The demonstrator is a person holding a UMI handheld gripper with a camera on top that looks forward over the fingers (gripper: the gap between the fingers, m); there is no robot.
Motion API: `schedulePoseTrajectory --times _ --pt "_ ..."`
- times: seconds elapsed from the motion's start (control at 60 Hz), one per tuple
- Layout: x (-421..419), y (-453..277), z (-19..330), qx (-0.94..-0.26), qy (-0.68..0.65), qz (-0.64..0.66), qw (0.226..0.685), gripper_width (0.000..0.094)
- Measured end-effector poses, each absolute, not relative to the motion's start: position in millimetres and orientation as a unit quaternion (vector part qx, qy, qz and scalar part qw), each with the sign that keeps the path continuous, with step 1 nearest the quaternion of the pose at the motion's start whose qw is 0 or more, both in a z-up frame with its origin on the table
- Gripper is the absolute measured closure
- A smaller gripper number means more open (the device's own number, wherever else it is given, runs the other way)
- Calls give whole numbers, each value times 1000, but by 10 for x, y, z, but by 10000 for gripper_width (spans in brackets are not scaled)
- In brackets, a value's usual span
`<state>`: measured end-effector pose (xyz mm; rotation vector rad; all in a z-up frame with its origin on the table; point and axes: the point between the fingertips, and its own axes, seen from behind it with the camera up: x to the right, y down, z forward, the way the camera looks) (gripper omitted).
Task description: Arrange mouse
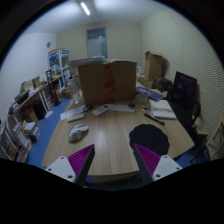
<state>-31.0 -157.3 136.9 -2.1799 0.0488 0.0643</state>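
A grey mouse (78, 132) lies on the wooden table (110, 135), ahead of my left finger and well beyond it. My gripper (113, 160) is held above the table's near edge, open and empty, its purple pads (80, 158) wide apart with bare tabletop between them. Nothing is between the fingers.
A large cardboard box (107, 82) stands at the table's far end. White papers (100, 109) lie in front of it. A book or notepad (160, 110) and a dark monitor (184, 95) are at the right. Shelves (30, 105) stand at the left.
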Motion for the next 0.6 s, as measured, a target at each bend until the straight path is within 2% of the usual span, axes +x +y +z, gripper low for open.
schedulePoseTrajectory --times 0.183,0.333,0.4,0.6 --pt "-578 -1240 1120 -890 -29 59 451 129" --pt "-1002 -1129 896 -896 -83 100 424 123" --pt "-1144 -1089 777 -902 -109 99 405 90" --pt "-1793 -697 606 -887 -125 140 423 98"
